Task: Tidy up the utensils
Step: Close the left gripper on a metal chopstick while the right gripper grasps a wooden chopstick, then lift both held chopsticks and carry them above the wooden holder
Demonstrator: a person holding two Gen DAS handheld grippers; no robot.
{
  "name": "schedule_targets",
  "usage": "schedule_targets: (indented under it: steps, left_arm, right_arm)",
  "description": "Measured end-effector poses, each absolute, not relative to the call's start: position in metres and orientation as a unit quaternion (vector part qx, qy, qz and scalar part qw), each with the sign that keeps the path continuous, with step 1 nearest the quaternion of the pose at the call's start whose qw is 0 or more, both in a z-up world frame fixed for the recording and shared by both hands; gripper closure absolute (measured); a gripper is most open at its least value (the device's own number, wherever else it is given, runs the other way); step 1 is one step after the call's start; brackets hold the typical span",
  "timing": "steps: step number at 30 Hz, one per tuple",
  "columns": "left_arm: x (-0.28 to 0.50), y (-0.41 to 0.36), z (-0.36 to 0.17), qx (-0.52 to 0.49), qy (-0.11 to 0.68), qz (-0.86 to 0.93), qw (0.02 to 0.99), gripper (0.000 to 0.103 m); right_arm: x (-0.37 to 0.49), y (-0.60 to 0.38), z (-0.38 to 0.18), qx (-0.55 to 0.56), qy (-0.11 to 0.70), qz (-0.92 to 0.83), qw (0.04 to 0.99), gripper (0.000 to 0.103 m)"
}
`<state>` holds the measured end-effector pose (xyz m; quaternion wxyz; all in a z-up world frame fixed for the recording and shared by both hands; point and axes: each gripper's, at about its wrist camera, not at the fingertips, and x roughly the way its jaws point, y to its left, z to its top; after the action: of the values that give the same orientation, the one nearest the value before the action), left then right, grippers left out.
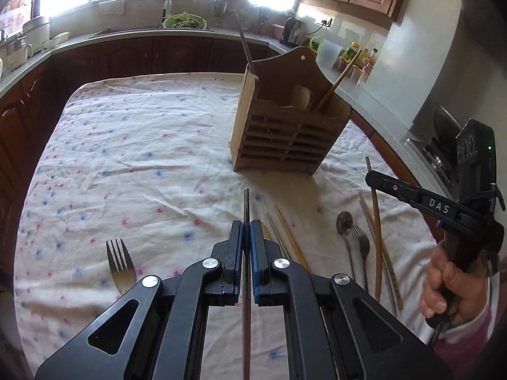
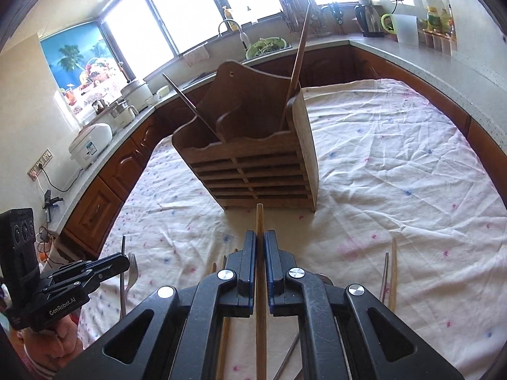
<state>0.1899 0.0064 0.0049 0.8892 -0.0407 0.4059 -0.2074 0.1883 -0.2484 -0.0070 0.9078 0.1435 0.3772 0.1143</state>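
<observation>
A wooden utensil holder (image 1: 279, 133) (image 2: 253, 171) stands on the flowered tablecloth (image 1: 133, 145), with a dark chopstick (image 1: 245, 47) and a wooden chopstick (image 1: 340, 79) leaning in its compartments. My left gripper (image 1: 246, 224) is shut on a thin dark metal chopstick (image 1: 246, 202), held above the cloth in front of the holder. My right gripper (image 2: 260, 234) is shut on a wooden chopstick (image 2: 259, 218), its tip near the holder's base. The right gripper also shows at the right of the left wrist view (image 1: 370, 179).
On the cloth lie a fork (image 1: 119, 261), a spoon (image 1: 344, 221), another fork (image 1: 361, 240) and several chopsticks (image 1: 377, 228), with more chopsticks at the right (image 2: 393, 272). Kitchen counters (image 2: 427, 60) with appliances ring the table.
</observation>
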Motion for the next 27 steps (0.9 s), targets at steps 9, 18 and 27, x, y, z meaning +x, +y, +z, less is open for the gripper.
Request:
schedule_targets:
  steps: [9,18,27]
  left_arm:
    - [0.160,0.025,0.038,-0.071,0.362,-0.219,0.903,0.099]
    - [0.152,0.034,0.057,-0.084,0.330,-0.217,0.915,0.099]
    - [0.152,0.034,0.065,-0.086,0.317,-0.216,0.919,0.099]
  right_arm:
    - [0.160,-0.248,0.030,0.151,0.335,0.127,0.921,0.098]
    - [0.144,-0.261,0.058,0.165,0.296,0.122,0.933,0.098]
    - [0.145,-0.261,0.065,0.161,0.284,0.122,0.937,0.098]
